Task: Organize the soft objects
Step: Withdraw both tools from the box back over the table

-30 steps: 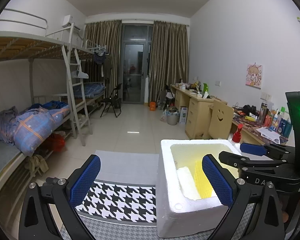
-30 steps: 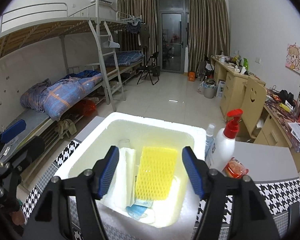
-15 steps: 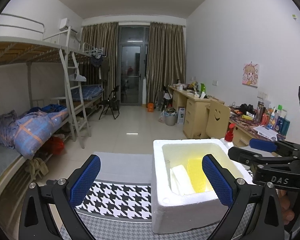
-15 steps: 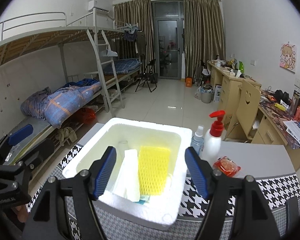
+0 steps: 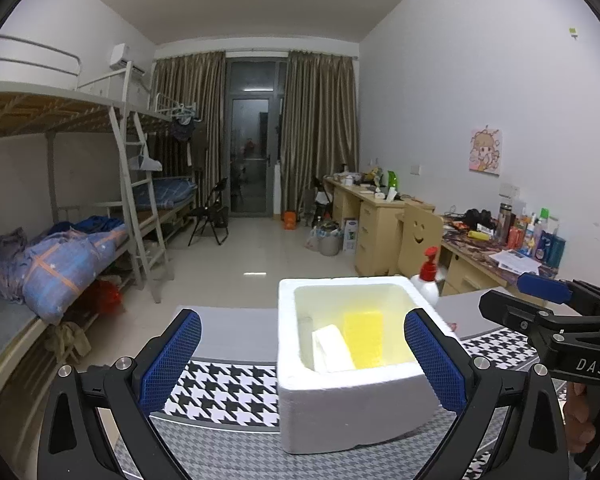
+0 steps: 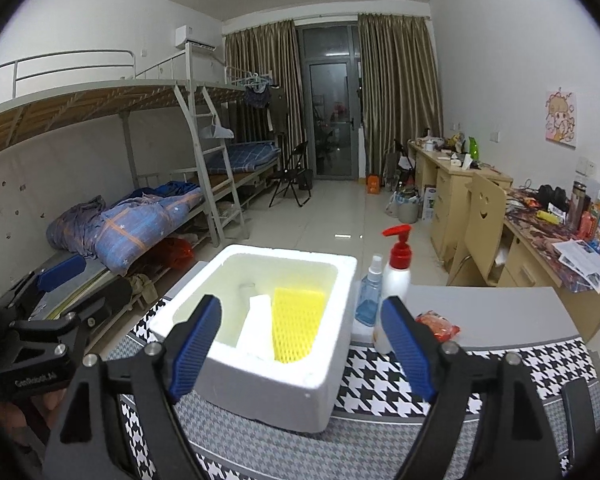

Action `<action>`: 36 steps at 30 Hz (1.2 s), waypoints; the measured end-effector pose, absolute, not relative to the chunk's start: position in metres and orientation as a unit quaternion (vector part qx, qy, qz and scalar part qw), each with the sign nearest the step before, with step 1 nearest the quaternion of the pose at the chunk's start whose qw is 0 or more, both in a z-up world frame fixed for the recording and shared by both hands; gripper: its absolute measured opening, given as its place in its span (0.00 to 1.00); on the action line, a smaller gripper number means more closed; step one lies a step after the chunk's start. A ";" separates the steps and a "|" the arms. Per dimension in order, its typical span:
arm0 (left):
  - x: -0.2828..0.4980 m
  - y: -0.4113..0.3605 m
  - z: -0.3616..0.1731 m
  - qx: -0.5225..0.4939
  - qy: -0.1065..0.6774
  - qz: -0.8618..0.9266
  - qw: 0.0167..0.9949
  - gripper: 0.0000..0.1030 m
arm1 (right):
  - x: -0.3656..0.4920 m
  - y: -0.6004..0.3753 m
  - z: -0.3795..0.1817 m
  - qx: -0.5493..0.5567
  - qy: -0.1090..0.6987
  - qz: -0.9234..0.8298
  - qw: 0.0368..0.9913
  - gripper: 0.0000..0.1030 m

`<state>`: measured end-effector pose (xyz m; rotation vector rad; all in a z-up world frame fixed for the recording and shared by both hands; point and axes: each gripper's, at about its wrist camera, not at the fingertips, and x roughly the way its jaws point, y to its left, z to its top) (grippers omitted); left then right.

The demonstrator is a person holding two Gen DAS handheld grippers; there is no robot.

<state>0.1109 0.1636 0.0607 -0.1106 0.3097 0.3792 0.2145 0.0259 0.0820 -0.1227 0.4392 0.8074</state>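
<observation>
A white foam box (image 5: 352,404) (image 6: 276,384) stands on the houndstooth tablecloth. Inside it lean a yellow mesh sponge (image 5: 362,338) (image 6: 296,326) and a white foam pad (image 5: 332,346) (image 6: 258,330). My left gripper (image 5: 302,364) is open, its blue pads wide apart, with the box behind and between them and nothing held. My right gripper (image 6: 302,350) hangs in front of the box with its jaws opening and nothing between the pads. The right gripper also shows at the right edge of the left wrist view (image 5: 548,312).
A white pump bottle with a red top (image 6: 396,280) (image 5: 428,280), a small blue spray bottle (image 6: 370,294) and a red packet (image 6: 438,324) stand right of the box. Bunk beds (image 5: 60,240) line the left wall; cluttered desks (image 6: 548,240) line the right.
Both grippers have drawn back from the foam box, which now looks smaller and farther. The right gripper's pads have spread wider apart. The sponge and pad stay in the box.
</observation>
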 end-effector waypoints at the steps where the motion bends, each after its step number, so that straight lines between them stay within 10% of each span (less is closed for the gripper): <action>1: 0.109 0.162 0.062 -0.054 0.152 0.186 0.969 0.99 | 0.213 0.022 0.083 -0.059 0.207 0.386 0.897 0.83; 36: 0.076 0.099 0.077 -0.041 0.124 0.124 0.984 0.99 | 0.173 -0.062 0.091 -0.051 0.163 0.328 0.929 0.83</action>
